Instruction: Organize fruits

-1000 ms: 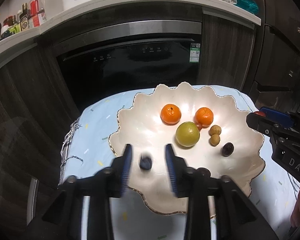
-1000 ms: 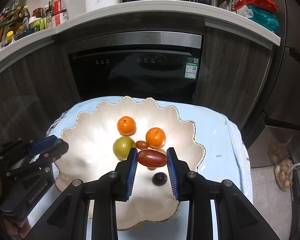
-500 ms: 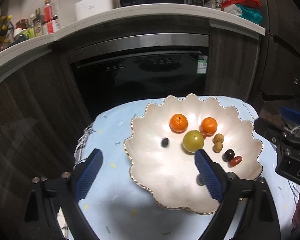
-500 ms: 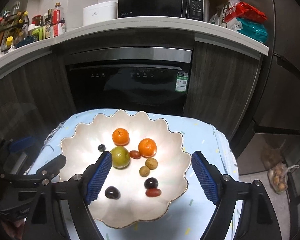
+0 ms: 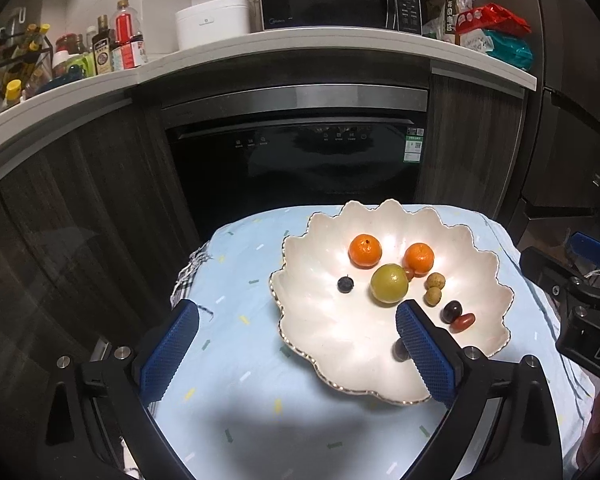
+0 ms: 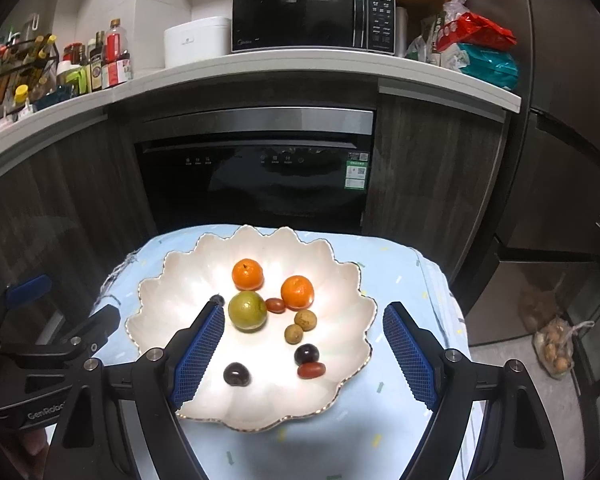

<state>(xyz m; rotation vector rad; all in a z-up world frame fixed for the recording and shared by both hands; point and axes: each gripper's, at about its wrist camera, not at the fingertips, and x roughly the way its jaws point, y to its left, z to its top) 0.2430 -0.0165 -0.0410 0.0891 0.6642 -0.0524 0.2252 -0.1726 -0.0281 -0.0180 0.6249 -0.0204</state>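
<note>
Tools both spread wide, empty: left tool (image 5: 296, 344), right tool (image 6: 302, 354) above fruit plate (image 6: 352, 280).

Bowl (image 6: 352, 280): glossy ceramic, gilt rim. Cloth (image 6: 404, 292): matt woven fabric. Pads (image 6: 198, 350): blue knurled rubber. Oven (image 6: 260, 184): glossy glass.

Home kitchen. Black microwave (image 6: 312, 14) on white countertop (image 6: 260, 68) at 12 o'clock; white rice cooker (image 6: 196, 40) just beside it at 11. Sauce and oil bottles (image 6: 100, 60) with wire rack at 10. Built-in dishwasher (image 6: 256, 172) under counter, dark wood-grain cabinet fronts (image 6: 432, 184) either side. Snack bags (image 6: 476, 52) on counter at 1. Cloth-covered small table (image 6: 404, 292) with scalloped fruit plate (image 6: 160, 304) at 6
</note>
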